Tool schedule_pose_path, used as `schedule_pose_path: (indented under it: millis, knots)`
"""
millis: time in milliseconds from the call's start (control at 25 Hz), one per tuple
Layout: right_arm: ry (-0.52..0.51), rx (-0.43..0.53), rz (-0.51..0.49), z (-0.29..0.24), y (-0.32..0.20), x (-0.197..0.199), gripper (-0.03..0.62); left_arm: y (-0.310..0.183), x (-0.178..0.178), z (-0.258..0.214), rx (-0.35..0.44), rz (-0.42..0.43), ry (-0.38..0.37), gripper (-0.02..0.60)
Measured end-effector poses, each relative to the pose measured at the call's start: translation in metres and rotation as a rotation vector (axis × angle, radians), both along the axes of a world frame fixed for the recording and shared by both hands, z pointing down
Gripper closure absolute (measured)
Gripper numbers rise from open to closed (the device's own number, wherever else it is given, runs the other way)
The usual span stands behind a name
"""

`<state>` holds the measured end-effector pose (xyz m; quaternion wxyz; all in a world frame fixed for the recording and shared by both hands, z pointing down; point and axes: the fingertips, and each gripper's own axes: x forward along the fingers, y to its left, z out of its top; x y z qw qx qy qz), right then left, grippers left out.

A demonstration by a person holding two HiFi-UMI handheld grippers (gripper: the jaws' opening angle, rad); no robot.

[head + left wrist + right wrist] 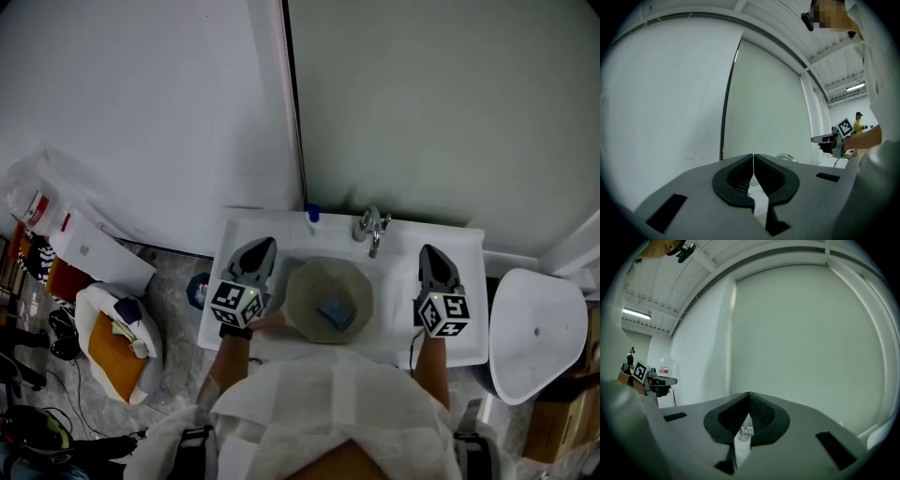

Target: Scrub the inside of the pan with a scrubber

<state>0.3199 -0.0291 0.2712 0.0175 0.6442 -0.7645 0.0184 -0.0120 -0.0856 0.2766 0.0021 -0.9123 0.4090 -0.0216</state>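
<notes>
A round pale pan [314, 281] sits in the white sink [401, 272] below me. A blue scrubber [336, 312] lies inside it, right of its middle. My left gripper [262, 247] hovers over the sink's left rim, beside the pan, its jaws shut with nothing between them [753, 157]. My right gripper [428, 252] is held over the sink's right rim, also shut and empty [748, 395]. Both point level toward the wall behind the sink. Neither touches the pan or the scrubber. Each gripper view shows the other gripper off to the side, the right gripper [833, 138] and the left gripper [652, 379].
A chrome faucet [372, 229] and a blue-capped bottle [312, 218] stand at the sink's back edge. A white rounded bin [534, 333] stands to the right. Bags and a white bundle [112, 339] lie on the floor at the left. The wall rises close behind the sink.
</notes>
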Motion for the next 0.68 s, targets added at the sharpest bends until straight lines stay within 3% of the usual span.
schedule_pose_path:
  millis: [680]
  knots:
    - [0.001, 0.001, -0.006, 0.0002, 0.0025, 0.0016, 0.586, 0.0053, -0.002, -0.0026, 0.004, -0.012, -0.014, 0.563]
